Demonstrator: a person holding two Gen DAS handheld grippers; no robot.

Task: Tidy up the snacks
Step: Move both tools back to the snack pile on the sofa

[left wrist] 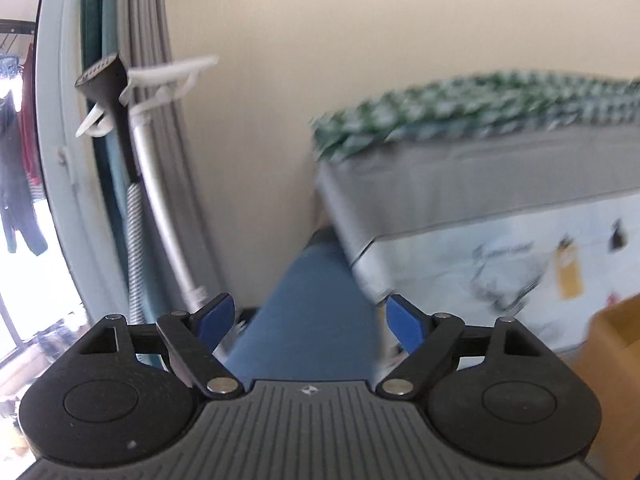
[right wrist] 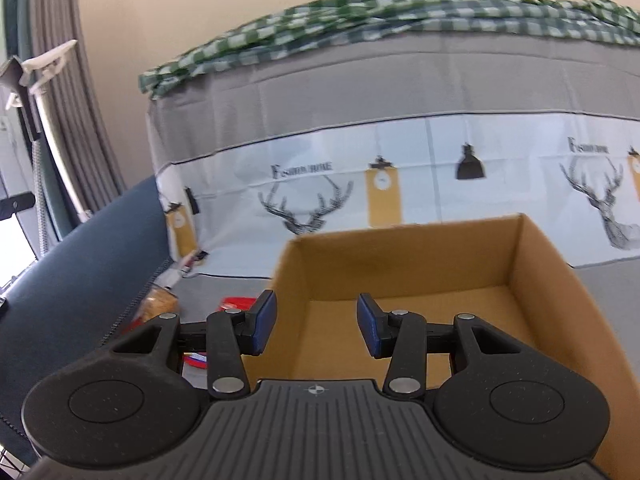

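Your left gripper (left wrist: 308, 320) fingers spread wide, empty; your right gripper (right wrist: 316, 324) fingers part, empty, over the near cardboard box (right wrist: 552, 280).

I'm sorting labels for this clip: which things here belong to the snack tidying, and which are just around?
Job:
cardboard box, nothing seen in it
snack packets left of the box
left gripper, open
right gripper, open

Just around:
checked cloth
deer-print cover
curtain
steamer

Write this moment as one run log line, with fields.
left gripper: open, empty | right gripper: open, empty, over cardboard box | snack packets: outside box
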